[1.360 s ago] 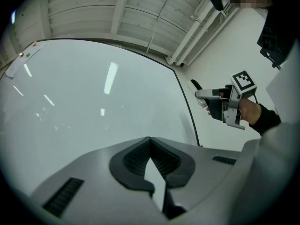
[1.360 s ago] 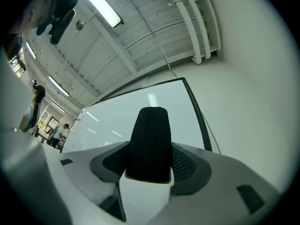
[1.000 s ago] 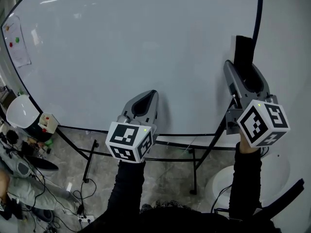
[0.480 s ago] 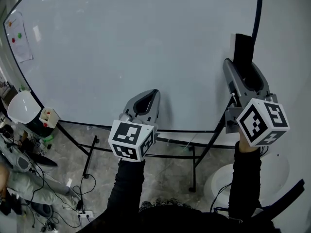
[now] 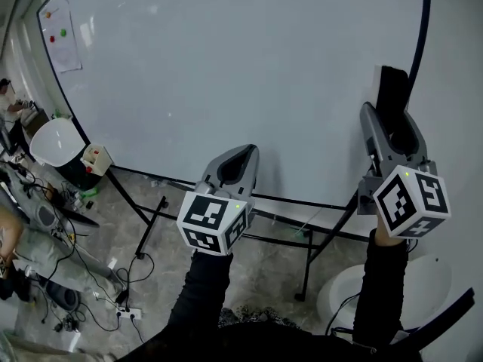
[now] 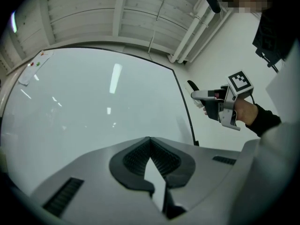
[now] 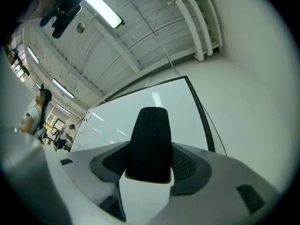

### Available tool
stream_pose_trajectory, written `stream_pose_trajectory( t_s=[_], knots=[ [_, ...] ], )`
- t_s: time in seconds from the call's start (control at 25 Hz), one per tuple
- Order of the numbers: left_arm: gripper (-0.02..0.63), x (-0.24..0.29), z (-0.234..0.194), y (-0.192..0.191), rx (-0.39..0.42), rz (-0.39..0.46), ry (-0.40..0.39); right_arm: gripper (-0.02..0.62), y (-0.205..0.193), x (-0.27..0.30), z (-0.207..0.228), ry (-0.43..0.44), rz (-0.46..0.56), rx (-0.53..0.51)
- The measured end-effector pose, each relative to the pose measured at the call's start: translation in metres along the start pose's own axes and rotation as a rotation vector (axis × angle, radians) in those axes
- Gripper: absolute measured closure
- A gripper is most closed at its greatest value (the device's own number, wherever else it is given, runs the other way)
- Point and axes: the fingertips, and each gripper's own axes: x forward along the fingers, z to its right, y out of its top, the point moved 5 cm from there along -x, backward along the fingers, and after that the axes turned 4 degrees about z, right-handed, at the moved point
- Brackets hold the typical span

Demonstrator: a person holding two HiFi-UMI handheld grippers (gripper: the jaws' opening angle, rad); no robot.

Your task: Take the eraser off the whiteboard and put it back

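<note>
The black eraser (image 5: 393,89) sticks out from between the jaws of my right gripper (image 5: 386,119), which is shut on it next to the right edge of the whiteboard (image 5: 226,74). In the right gripper view the eraser (image 7: 150,142) stands upright between the grey pads, in front of the board (image 7: 140,109). My left gripper (image 5: 247,153) hangs shut and empty before the board's lower edge; its tips (image 6: 150,139) meet. In the left gripper view the right gripper (image 6: 202,96) holds the eraser (image 6: 192,86) just right of the board's black frame (image 6: 185,108).
A sheet with magnets (image 5: 63,32) hangs at the board's upper left. The board's black stand legs (image 5: 151,232) spread over the floor below. A white chair (image 5: 54,142), cables (image 5: 113,292) and a person (image 5: 15,108) are at the left; a white round stool (image 5: 343,292) stands at the lower right.
The head view has swung left, so more of the room's left side shows. The left gripper has shifted slightly. The right gripper still holds the eraser by the board's right edge.
</note>
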Motion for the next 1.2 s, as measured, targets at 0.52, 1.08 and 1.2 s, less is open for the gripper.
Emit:
stream_pose_trajectory(
  t_s=[0.52,1.08,1.2],
  knots=[
    [0.601,-0.076,-0.028,0.01,0.04,-0.027,0.144,0.327,-0.011,0.02,-0.073,0.152,0.018,0.083],
    [0.601,-0.181,-0.174,0.017,0.058,-0.048,0.221,0.327,-0.038,0.07,-0.238,0.207,0.009,0.136],
    [0.601,-0.212,-0.213,0.023,0.062,-0.06,0.228,0.327,-0.044,0.079,-0.282,0.196,-0.007,0.153]
  ],
)
